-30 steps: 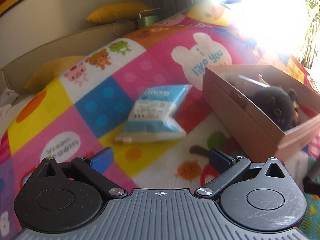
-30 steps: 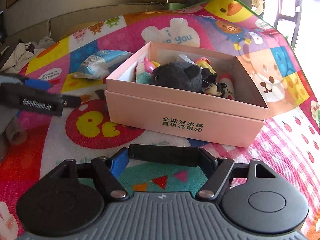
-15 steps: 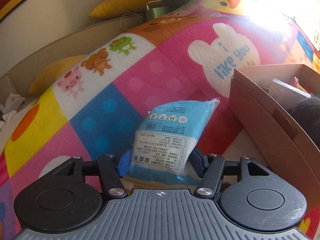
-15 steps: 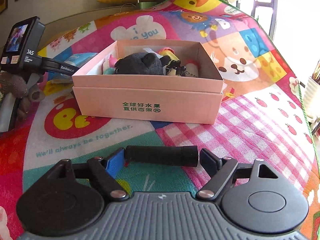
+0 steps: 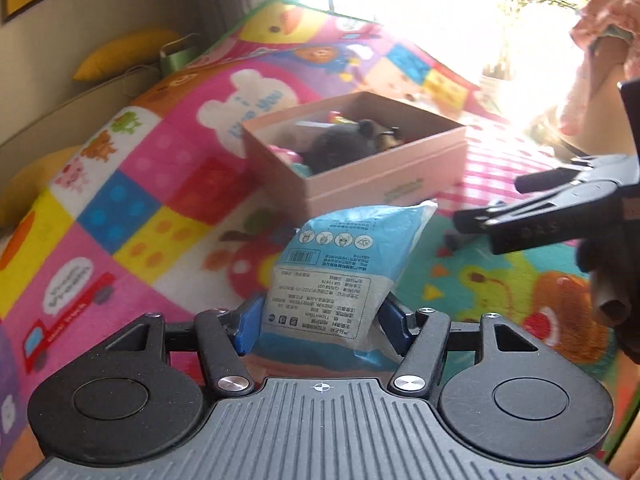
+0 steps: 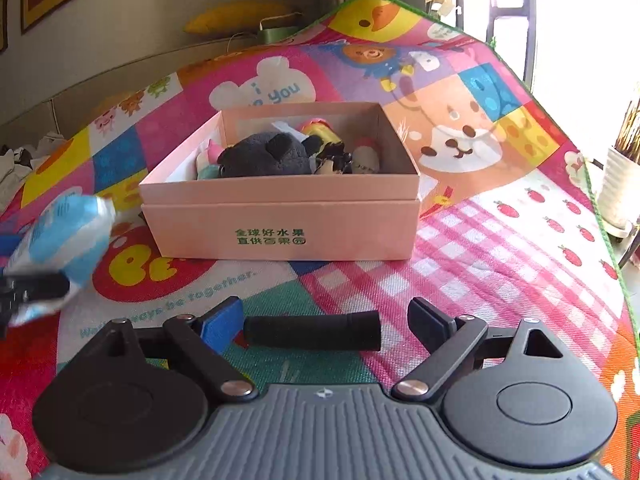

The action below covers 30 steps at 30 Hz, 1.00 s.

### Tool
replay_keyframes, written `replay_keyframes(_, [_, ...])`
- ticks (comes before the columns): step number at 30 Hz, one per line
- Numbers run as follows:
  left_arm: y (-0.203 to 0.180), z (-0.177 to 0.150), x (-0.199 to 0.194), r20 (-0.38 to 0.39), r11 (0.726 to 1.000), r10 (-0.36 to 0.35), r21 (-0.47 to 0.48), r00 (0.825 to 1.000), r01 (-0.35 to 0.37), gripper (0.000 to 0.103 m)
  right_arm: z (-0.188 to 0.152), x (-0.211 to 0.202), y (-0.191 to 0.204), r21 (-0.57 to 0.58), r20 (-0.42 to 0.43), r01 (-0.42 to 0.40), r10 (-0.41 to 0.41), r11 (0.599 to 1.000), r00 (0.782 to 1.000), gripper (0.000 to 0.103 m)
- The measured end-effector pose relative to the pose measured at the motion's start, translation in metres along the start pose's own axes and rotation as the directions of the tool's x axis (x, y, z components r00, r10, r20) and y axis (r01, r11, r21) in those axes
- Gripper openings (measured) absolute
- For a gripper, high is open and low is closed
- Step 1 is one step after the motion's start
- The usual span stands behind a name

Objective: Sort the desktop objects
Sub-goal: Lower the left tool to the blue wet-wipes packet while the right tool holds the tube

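Observation:
My left gripper (image 5: 320, 316) has a blue and white tissue pack (image 5: 340, 264) between its blue pads, which press on its lower end; its jaws are opening slightly. The pack is off the play mat, in front of the pink cardboard box (image 5: 384, 184); the right wrist view shows it blurred at the left (image 6: 64, 236). The box (image 6: 280, 224) holds a black plush toy (image 6: 264, 156) and small figures. My right gripper (image 6: 324, 320) is opening, its pads apart from the ends of a black cylinder (image 6: 312, 332) lying across between them on the mat.
A colourful play mat (image 6: 500, 240) covers the surface, its green edge falling away at the right. Yellow cushions (image 5: 124, 52) and a green item (image 5: 176, 56) lie at the back wall. A white pot (image 6: 618, 192) stands beyond the right edge. A pink patterned sleeve (image 5: 600, 40) hangs top right.
My left gripper reached the tissue pack, shut on it and carried it right, to the box's front. My right gripper's jaws widened off the black cylinder.

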<state>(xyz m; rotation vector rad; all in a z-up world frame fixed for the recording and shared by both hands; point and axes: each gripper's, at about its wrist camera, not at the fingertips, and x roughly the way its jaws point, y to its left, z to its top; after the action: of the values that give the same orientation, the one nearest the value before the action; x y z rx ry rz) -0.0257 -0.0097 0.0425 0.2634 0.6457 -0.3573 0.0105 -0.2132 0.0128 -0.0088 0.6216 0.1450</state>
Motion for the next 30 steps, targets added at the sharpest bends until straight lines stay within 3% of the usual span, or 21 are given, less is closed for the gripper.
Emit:
replay_keyframes(2, [-0.019, -0.002, 0.001, 0.005, 0.998, -0.05, 0.034, 0.999, 0.05, 0.069, -0.002, -0.014, -0.005, 0.014, 0.023, 0.001, -0.001, 1.0, 1.0, 0.103])
replay_keyframes(4, [-0.032, -0.005, 0.001, 0.008, 0.996, -0.059, 0.063, 0.998, 0.059, 0.08, -0.001, -0.028, -0.008, 0.008, 0.044, 0.007, -0.007, 1.0, 0.999, 0.103])
replay_keyframes(8, [-0.041, -0.017, -0.006, -0.005, 0.993, -0.062, 0.099, 0.998, 0.062, 0.089, 0.003, -0.052, -0.01, -0.018, 0.111, 0.039, -0.037, 0.999, 0.993, 0.102])
replay_keyframes(10, [-0.037, -0.022, -0.009, -0.015, 0.995, -0.047, 0.09, 0.999, 0.048, 0.093, 0.006, -0.056, -0.007, -0.04, 0.117, 0.037, -0.032, 0.999, 0.993, 0.089])
replay_keyframes(12, [-0.031, -0.025, -0.008, -0.022, 0.997, -0.023, 0.075, 0.999, 0.024, 0.094, 0.012, -0.053, 0.001, -0.067, 0.089, 0.001, 0.005, 0.998, 0.996, 0.068])
replay_keyframes(14, [-0.023, -0.026, -0.006, -0.025, 0.998, 0.023, 0.067, 0.999, -0.021, 0.094, 0.017, -0.046, 0.014, -0.097, 0.065, -0.038, 0.044, 0.995, 0.997, 0.06])
replay_keyframes(17, [-0.008, -0.024, -0.003, -0.007, 0.99, 0.121, 0.072, 0.993, -0.12, 0.095, 0.019, -0.032, 0.036, -0.164, 0.044, -0.047, 0.055, 0.985, 0.997, 0.06])
replay_keyframes(21, [0.028, -0.021, 0.007, -0.03, 0.968, 0.25, 0.017, 0.968, -0.25, 0.096, 0.004, -0.025, 0.053, -0.256, -0.043, -0.074, 0.065, 0.964, 0.997, 0.06])
replay_keyframes(23, [0.046, -0.02, 0.009, -0.054, 0.97, 0.238, -0.044, 0.97, -0.24, 0.096, -0.006, -0.034, 0.053, -0.287, -0.062, -0.11, 0.096, 0.951, 0.993, 0.06])
replay_keyframes(26, [0.059, -0.019, 0.002, -0.055, 0.985, 0.135, -0.102, 0.989, -0.14, 0.096, -0.008, -0.053, 0.05, -0.294, -0.035, -0.13, 0.125, 0.947, 0.992, 0.062])
replay_keyframes(30, [0.054, -0.015, -0.013, -0.014, 0.991, 0.095, -0.097, 0.995, -0.095, 0.097, 0.009, -0.064, 0.042, -0.261, 0.029, -0.14, 0.153, 0.955, 0.988, 0.08])
